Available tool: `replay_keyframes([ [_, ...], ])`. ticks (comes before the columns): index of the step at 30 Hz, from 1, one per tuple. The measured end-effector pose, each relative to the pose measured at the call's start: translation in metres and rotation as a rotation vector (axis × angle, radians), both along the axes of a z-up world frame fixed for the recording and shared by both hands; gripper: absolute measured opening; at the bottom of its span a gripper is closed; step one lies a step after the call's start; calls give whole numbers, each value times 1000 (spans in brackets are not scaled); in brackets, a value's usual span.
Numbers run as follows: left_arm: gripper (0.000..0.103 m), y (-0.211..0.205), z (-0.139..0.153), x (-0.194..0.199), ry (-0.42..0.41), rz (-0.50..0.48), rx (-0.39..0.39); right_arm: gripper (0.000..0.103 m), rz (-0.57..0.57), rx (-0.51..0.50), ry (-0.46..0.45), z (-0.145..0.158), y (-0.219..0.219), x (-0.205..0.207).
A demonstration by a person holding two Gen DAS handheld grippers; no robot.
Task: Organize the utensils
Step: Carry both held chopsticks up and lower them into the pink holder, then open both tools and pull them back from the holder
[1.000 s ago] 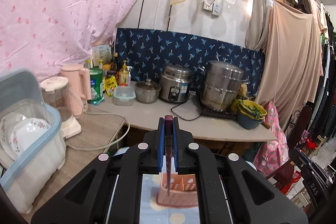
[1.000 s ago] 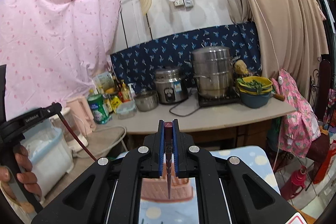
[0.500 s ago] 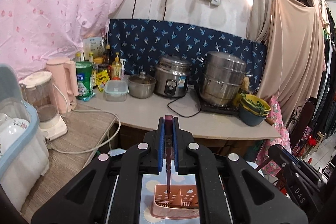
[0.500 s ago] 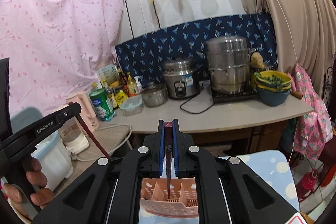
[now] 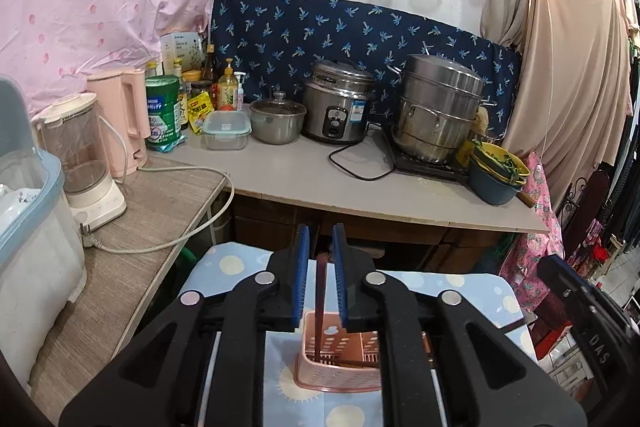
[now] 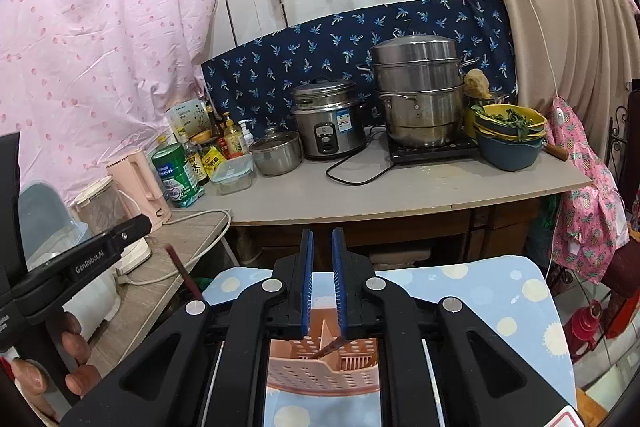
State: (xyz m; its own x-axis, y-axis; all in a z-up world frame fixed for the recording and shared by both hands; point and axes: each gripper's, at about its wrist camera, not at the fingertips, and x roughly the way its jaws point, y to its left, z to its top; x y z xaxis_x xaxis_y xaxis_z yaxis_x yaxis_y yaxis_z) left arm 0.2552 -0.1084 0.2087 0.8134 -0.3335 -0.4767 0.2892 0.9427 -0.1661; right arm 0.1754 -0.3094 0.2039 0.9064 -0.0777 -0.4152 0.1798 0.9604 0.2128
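Both hand-held grippers (image 5: 320, 281) (image 6: 322, 281) now spread; released chopstick (image 5: 320, 307) near-upright, tip down in basket (image 5: 340, 359).

Left black two-finger tool with blue pads (image 5: 320, 283) pointing forward, fingers standing parted. Right black two-finger tool with blue pads (image 6: 321, 283) likewise holding fingers apart, gripping nothing. Person's bare left hand (image 6: 60, 359) wrapping around left tool's handle.

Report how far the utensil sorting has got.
Done: one chopstick lies tilted in the pink basket under the open right tool. In hand: nothing is gripped; a second chopstick stands in the basket, inside the open left tool. Left: lift both tools clear; no other loose utensils show.
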Motion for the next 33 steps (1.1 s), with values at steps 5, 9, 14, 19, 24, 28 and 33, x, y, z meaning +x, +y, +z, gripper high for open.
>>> replay_keyframes([
  [5,20,6,-2,-13,-4,11,12,11,-4,7,-6,2,-3,-16],
  [9,22,11,-8,-29,-2,14,32,11,-5,14,1,0,-2,-33],
  [14,24,17,-23,-53,33,8,60,11,11,22,42,-17,6,-59],
  [19,24,23,-50,-79,84,1,111,12,22,41,118,-46,15,-89],
  [24,24,30,-77,-106,125,3,161,12,27,37,202,-78,23,-116],
  [28,24,33,-97,-124,159,5,197,12,27,48,258,-102,29,-133],
  [33,24,36,-114,-141,192,-6,217,12,47,40,308,-122,39,-150],
])
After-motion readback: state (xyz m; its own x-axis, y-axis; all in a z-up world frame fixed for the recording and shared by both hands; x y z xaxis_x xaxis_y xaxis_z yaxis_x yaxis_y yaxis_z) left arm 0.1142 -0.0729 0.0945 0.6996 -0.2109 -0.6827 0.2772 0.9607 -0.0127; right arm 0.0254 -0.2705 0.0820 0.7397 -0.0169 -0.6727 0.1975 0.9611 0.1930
